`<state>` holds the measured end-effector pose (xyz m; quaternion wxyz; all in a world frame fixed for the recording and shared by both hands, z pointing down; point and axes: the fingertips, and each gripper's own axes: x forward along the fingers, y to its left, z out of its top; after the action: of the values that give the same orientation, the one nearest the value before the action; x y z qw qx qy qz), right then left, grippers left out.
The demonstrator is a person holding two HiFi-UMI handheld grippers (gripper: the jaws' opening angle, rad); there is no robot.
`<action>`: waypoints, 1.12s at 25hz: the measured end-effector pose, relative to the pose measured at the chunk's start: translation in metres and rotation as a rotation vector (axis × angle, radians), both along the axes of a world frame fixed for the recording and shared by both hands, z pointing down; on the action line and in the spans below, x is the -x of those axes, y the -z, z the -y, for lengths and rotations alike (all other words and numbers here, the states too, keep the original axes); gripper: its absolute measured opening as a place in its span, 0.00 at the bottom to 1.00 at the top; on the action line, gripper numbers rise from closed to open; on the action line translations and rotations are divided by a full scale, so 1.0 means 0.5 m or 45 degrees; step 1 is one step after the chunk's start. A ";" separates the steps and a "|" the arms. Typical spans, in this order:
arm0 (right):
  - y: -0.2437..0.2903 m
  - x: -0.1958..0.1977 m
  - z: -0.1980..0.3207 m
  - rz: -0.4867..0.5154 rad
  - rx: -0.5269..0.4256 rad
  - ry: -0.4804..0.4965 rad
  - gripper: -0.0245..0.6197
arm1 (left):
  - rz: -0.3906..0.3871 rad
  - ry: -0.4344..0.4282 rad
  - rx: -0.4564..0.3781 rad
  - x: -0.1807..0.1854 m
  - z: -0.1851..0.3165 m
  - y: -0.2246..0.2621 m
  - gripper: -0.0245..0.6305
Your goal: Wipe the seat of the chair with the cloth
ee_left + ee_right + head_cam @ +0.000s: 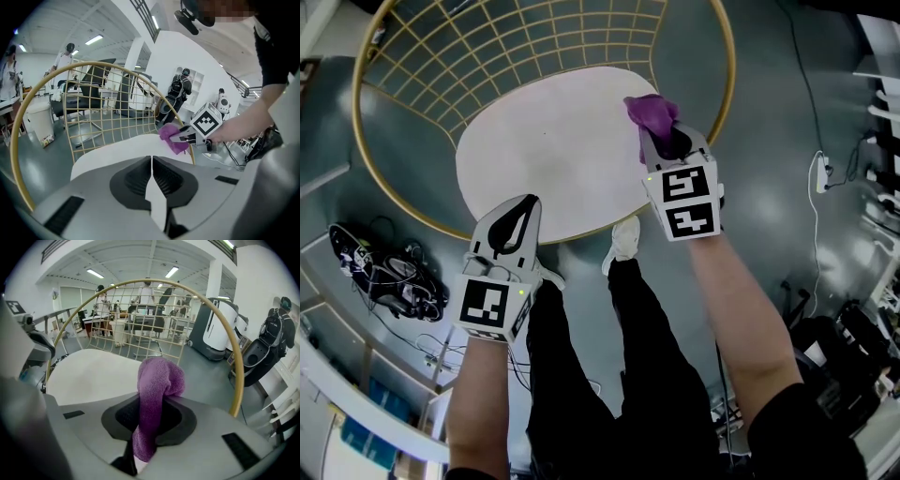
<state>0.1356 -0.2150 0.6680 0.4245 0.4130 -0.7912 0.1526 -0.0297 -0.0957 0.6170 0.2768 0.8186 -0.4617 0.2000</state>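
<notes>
The chair has a round white seat inside a gold wire frame. My right gripper is shut on a purple cloth, which bunches out past its jaws over the seat's right edge. In the right gripper view the cloth hangs folded between the jaws, above the seat. My left gripper is shut with nothing in it, at the seat's near-left edge. From the left gripper view I see the cloth and the right gripper across the seat.
The person's legs and a white shoe stand just in front of the chair. Cables and black gear lie on the grey floor at left. A power strip and cord lie at right. People and office chairs show far behind.
</notes>
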 end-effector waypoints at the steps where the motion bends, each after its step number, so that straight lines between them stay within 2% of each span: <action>1: 0.001 0.026 -0.001 0.043 0.005 0.023 0.15 | 0.005 0.008 -0.001 0.010 -0.002 -0.001 0.07; 6: -0.012 0.181 -0.034 0.287 0.106 0.149 0.15 | 0.033 0.044 0.019 0.067 -0.028 -0.014 0.07; 11: -0.013 0.354 -0.082 0.465 0.245 0.278 0.15 | 0.005 0.117 -0.021 0.128 -0.037 0.010 0.07; 15: -0.001 0.486 -0.119 0.560 0.355 0.373 0.15 | -0.002 0.161 -0.028 0.179 -0.054 0.031 0.07; 18: 0.000 0.574 -0.145 0.594 0.419 0.442 0.15 | -0.004 0.180 -0.026 0.210 -0.070 0.030 0.07; 21: -0.007 0.632 -0.156 0.574 0.449 0.492 0.15 | -0.009 0.191 -0.020 0.235 -0.079 0.028 0.07; 25: -0.041 0.646 -0.142 0.501 0.462 0.475 0.15 | -0.026 0.197 -0.027 0.252 -0.078 0.025 0.07; 28: -0.054 0.640 -0.128 0.508 0.483 0.430 0.15 | -0.037 0.188 -0.030 0.254 -0.073 0.020 0.07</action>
<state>-0.1846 -0.1510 0.6950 0.3498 0.1513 -0.8735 0.3028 -0.1565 -0.0592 0.6069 0.2878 0.7884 -0.5192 0.1616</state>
